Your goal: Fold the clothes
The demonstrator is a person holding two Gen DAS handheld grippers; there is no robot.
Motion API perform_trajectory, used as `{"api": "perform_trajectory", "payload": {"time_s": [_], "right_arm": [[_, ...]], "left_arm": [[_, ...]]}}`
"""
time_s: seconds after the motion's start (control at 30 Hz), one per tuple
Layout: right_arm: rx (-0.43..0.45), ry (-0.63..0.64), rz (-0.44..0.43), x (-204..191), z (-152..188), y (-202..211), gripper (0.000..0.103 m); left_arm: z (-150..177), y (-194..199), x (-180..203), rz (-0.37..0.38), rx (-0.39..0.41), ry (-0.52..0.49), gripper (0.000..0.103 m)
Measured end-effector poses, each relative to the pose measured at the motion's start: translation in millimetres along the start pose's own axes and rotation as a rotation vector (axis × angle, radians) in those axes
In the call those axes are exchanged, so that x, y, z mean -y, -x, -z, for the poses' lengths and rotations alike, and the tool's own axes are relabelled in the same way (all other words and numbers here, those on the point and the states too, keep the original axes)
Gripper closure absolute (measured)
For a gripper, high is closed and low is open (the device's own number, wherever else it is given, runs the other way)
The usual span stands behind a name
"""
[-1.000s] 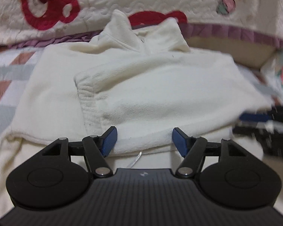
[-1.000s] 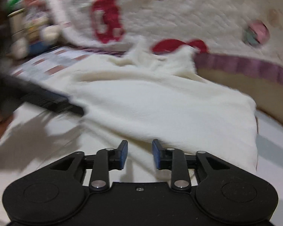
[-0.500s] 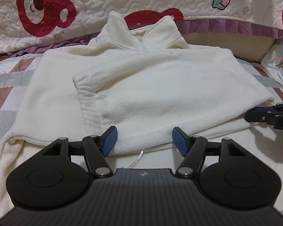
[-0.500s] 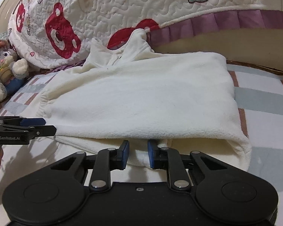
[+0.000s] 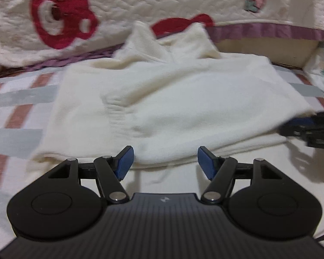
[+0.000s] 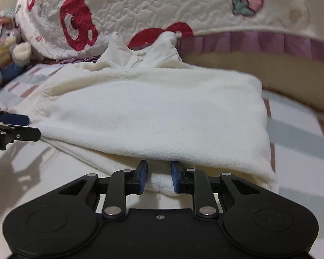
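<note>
Lying folded, the cream fleece (image 6: 153,112) (collar up) has its hem probably nipped between the right gripper (image 6: 158,178) pads; left gripper (image 5: 164,161) spread wide.

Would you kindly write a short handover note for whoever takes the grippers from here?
Left gripper: open, empty, at the near edge of the cream fleece pullover.
Right gripper: fingers straddling the pullover's lower layer at its near right edge; not clearly clamped.
Pullover lies on the bed, collar toward the bear quilt.
Done: sleeves folded across the body.
Left: grip the near edge with both grippers, fold toward the collar.
</note>
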State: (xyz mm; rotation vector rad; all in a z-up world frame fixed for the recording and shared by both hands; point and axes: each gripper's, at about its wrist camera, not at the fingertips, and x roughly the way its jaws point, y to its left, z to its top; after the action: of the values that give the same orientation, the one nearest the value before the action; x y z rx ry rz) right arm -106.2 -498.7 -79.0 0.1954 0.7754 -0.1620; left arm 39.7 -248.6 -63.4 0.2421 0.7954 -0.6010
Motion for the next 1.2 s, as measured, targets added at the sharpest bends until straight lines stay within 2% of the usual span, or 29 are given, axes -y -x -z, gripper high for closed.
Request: {"api": "perform_trajectory", "payload": {"time_s": [0.07,0.13,0.23,0.3,0.37,0.43,0.5,0.67,0.73,0.9,0.93,0.97,1.0,1.03,1.13,1.2], "right_arm": [[-0.032,-0.061,-0.014,8,1,14,0.076],[-0.056,-0.135,-0.033,18,4,33,0.053],[-0.047,-0.329,-0.128,48,28,86,0.052],[-0.057,-0.407,-0.165,62,44,102,0.052],[-0.068,-0.466,-0.173,74,59,112,0.05],[-0.079,-0.525,-0.18,86,74,122,0.044],[-0.091,-0.583,-0.187,98,89,132,0.043],[-0.119,-0.689,-0.183,119,117,146,0.043],[-0.13,-0.692,-0.166,118,119,139,0.043],[-0.151,-0.743,-0.234,108,119,123,0.041],[-0.168,-0.747,-0.236,105,121,120,0.04],[-0.188,-0.752,-0.235,103,122,117,0.04],[-0.208,-0.757,-0.234,100,124,114,0.04],[-0.221,-0.767,-0.243,99,127,112,0.04],[-0.218,-0.831,-0.331,99,135,108,0.039],[-0.217,-0.85,-0.365,97,137,107,0.037]], "left_arm": [[-2,9,-14,-0.048,-0.025,0.026,0.038],[-2,19,-34,-0.053,-0.07,0.042,0.038],[5,46,-71,-0.083,-0.113,0.009,0.038],[16,68,-98,-0.101,-0.159,-0.007,0.036],[32,85,-129,-0.098,-0.237,0.044,0.034],[51,97,-156,-0.086,-0.318,0.129,0.034],[69,106,-171,-0.076,-0.348,0.191,0.033],[100,113,-164,-0.096,-0.33,0.198,0.029],[101,107,-160,-0.074,-0.34,0.205,0.029],[96,104,-156,-0.049,-0.323,0.194,0.029],[96,104,-157,-0.049,-0.319,0.196,0.031],[96,105,-158,-0.048,-0.315,0.198,0.042],[96,105,-158,-0.048,-0.311,0.2,0.061],[96,106,-159,-0.048,-0.307,0.202,0.066],[96,107,-161,-0.047,-0.294,0.208,0.066],[96,108,-162,-0.046,-0.286,0.211,0.056]]}}
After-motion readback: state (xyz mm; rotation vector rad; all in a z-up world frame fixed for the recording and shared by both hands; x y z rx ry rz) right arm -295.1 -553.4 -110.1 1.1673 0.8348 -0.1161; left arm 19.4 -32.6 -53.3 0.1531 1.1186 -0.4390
